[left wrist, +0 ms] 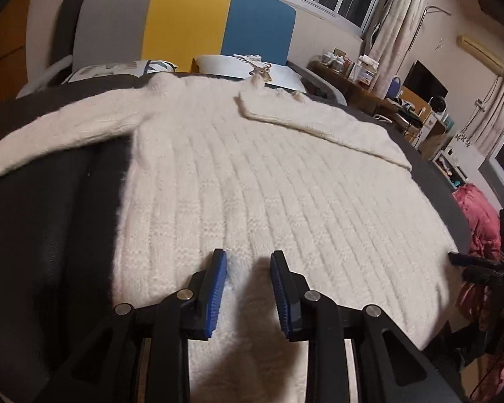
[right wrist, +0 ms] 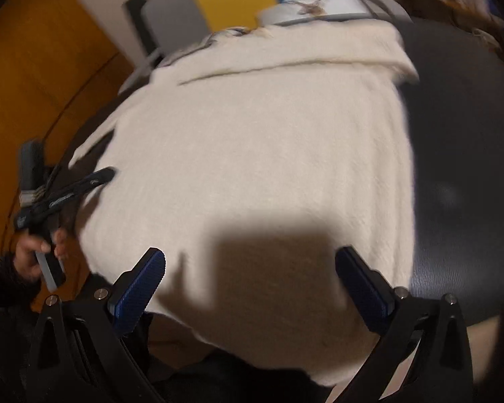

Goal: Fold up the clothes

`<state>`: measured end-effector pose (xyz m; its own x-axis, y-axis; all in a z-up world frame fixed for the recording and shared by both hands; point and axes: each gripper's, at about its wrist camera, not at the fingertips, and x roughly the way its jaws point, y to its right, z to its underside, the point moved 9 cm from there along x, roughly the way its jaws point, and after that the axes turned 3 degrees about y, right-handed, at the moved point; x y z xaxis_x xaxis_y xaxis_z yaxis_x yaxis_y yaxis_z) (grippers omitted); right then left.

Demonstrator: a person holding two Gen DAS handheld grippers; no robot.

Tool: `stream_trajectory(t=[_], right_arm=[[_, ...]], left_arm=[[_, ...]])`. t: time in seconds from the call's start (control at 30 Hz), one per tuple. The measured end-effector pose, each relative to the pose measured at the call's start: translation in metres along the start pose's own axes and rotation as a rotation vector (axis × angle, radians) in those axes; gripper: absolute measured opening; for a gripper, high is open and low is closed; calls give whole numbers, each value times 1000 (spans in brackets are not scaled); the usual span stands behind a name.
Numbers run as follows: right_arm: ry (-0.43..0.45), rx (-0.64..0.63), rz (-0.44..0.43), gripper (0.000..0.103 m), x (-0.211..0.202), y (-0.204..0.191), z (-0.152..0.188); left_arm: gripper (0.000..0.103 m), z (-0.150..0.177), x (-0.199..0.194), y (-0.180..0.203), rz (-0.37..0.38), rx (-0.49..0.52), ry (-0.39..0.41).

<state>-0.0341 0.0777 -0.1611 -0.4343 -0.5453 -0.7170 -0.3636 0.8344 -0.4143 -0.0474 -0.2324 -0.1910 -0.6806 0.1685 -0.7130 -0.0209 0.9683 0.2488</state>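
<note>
I see one sweater [left wrist: 238, 181]: cream-white, fuzzy, ribbed lengthwise. It lies flat on the dark bed [left wrist: 50, 208], hem toward me, neck toward the far end. In the left wrist view, the right sleeve [left wrist: 316, 124] is folded across the upper body, its cuff near the neckline. The left sleeve [left wrist: 53, 131] extends outward, off the body, onto the bed. In the right wrist view, blurred, the sweater [right wrist: 252, 154] shows the folded sleeve as a band across its far end.
</note>
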Motion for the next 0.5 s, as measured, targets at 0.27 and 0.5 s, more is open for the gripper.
stream_trajectory(t=[0.27, 0.5], right_arm=[[72, 34, 61, 102, -23, 2, -11], [22, 18, 196, 102, 17, 29, -18]], left_arm=[[29, 16, -28, 5, -34, 53, -3], [29, 30, -36, -4, -28, -11, 6]])
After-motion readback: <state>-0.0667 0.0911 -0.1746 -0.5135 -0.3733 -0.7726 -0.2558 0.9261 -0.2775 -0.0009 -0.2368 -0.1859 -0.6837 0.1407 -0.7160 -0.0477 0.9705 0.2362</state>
